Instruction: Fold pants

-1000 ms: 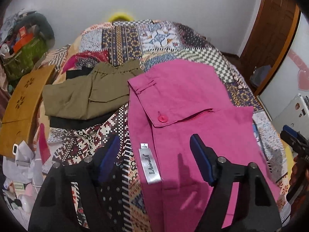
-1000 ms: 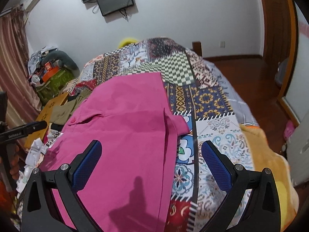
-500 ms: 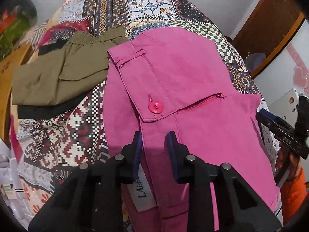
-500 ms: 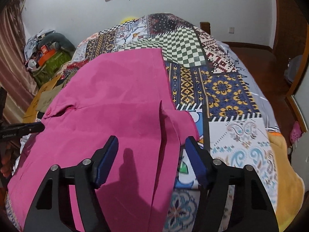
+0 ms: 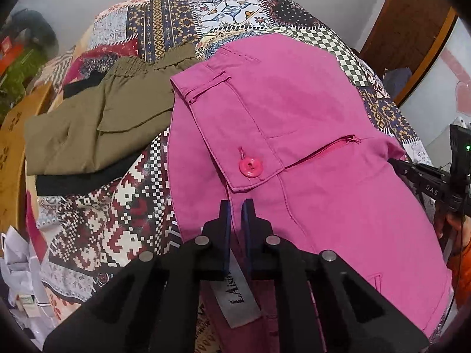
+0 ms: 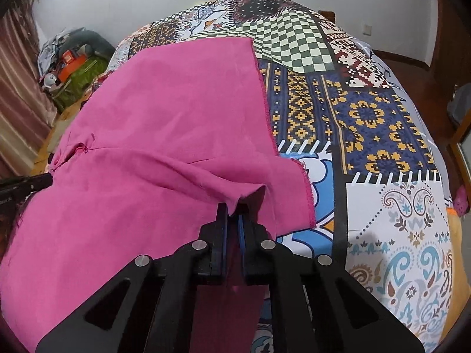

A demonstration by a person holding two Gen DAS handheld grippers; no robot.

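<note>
Pink pants (image 5: 294,111) lie spread on a patchwork bedspread (image 5: 123,206). In the left wrist view I see their waistband, pink button (image 5: 250,167), zip and a white label (image 5: 235,297). My left gripper (image 5: 237,206) is shut on the waistband edge just below the button. In the right wrist view the pants (image 6: 153,123) show their leg end. My right gripper (image 6: 233,210) is shut on a pinched-up fold at the hem. The right gripper also shows at the right edge of the left wrist view (image 5: 424,179).
Folded olive pants (image 5: 94,120) lie on a black garment (image 5: 76,182) left of the pink pants. A wooden board (image 5: 11,147) and clutter stand off the bed's left side. A wooden door (image 5: 412,29) is at the right. Bags (image 6: 73,61) sit by the wall.
Both grippers moved down onto the pink pants and closed, the left on the waistband, the right on the hem, which is now pinched up.
</note>
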